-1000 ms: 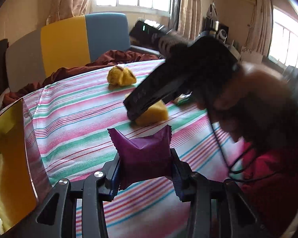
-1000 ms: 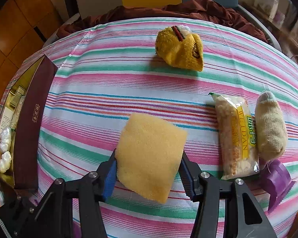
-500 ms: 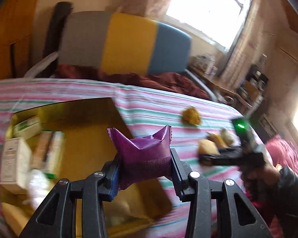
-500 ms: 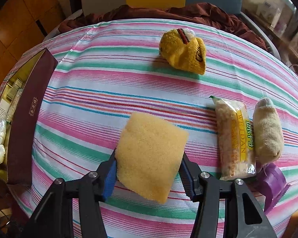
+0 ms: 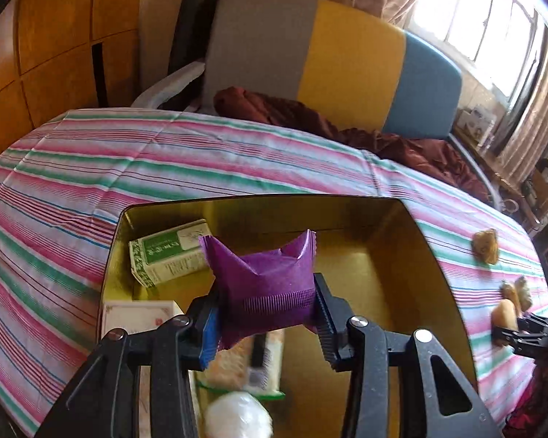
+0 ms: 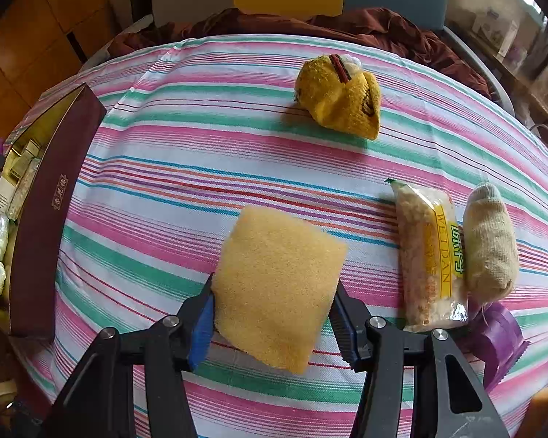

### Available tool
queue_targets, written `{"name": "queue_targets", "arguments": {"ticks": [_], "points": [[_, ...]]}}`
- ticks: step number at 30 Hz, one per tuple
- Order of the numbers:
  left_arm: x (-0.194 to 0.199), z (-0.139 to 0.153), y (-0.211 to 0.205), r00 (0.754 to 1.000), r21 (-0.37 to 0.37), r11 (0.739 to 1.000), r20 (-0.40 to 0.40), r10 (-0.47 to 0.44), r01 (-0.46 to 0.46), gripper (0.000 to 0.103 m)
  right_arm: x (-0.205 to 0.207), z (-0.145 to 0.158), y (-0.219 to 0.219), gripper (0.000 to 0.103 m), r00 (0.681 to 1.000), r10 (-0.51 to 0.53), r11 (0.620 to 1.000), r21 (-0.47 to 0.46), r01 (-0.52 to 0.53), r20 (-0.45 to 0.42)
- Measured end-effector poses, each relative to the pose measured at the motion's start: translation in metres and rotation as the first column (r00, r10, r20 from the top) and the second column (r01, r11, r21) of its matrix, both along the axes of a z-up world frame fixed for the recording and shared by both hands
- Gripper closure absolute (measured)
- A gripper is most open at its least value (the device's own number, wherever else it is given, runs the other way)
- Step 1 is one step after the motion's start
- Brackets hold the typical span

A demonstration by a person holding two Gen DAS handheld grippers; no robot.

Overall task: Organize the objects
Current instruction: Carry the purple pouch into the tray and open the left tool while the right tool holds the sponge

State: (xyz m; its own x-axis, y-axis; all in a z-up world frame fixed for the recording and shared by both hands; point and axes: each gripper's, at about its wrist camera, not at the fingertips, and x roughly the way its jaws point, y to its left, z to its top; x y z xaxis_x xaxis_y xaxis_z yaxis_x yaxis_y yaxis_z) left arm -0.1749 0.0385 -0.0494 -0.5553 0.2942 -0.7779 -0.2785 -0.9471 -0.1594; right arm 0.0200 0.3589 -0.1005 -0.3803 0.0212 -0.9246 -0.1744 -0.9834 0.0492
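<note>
My left gripper [image 5: 265,323] is shut on a purple snack packet [image 5: 263,284] and holds it over the open gold-lined box [image 5: 438,266]. The box holds a green-and-white carton [image 5: 168,255], a white carton, a snack bag and a white wrapped ball [image 5: 237,418]. My right gripper [image 6: 272,319] is shut on a yellow sponge [image 6: 277,284] and holds it above the striped tablecloth. The box shows at the left edge of the right wrist view, with its maroon side [image 6: 51,215] facing me.
On the cloth in the right wrist view lie a yellow plush toy [image 6: 339,98], a WEIDAN snack bag [image 6: 429,252], a beige rolled sock [image 6: 491,244] and a purple packet [image 6: 500,343]. A grey-yellow-blue sofa back [image 5: 328,58] and a maroon blanket [image 5: 347,127] stand behind the table.
My left gripper has swung left with the purple packet, from over the cloth near the right gripper to over the open box. My right gripper with the sponge has barely moved.
</note>
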Motion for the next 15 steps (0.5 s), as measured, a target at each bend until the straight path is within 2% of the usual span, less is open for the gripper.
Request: {"name": "queue_targets", "arguments": {"ticks": [3, 5, 7, 15], "points": [[-0.015, -0.01, -0.001, 1.0, -0.041, 0.999, 0.009, 0.007, -0.007, 0.055, 0.0, 0.0, -0.001, 0.047, 1.0, 0.003, 1.0, 0.006, -0.003, 0.001], [-0.023, -0.02, -0.001, 0.999, -0.068, 0.998, 0.046, 0.018, -0.015, 0.053, 0.0, -0.001, -0.001, 0.046, 1.0, 0.002, 1.0, 0.004, -0.002, 0.001], [-0.027, -0.023, -0.004, 0.998, -0.067, 0.997, 0.055, 0.034, -0.031, 0.051, 0.0, -0.001, -0.001, 0.046, 1.0, 0.003, 1.0, 0.005, -0.003, 0.001], [-0.002, -0.002, -0.014, 0.999, -0.049, 0.998, -0.006, 0.048, -0.049, 0.05, 0.0, -0.001, -0.001, 0.046, 1.0, 0.008, 1.0, 0.016, -0.008, 0.002]]}}
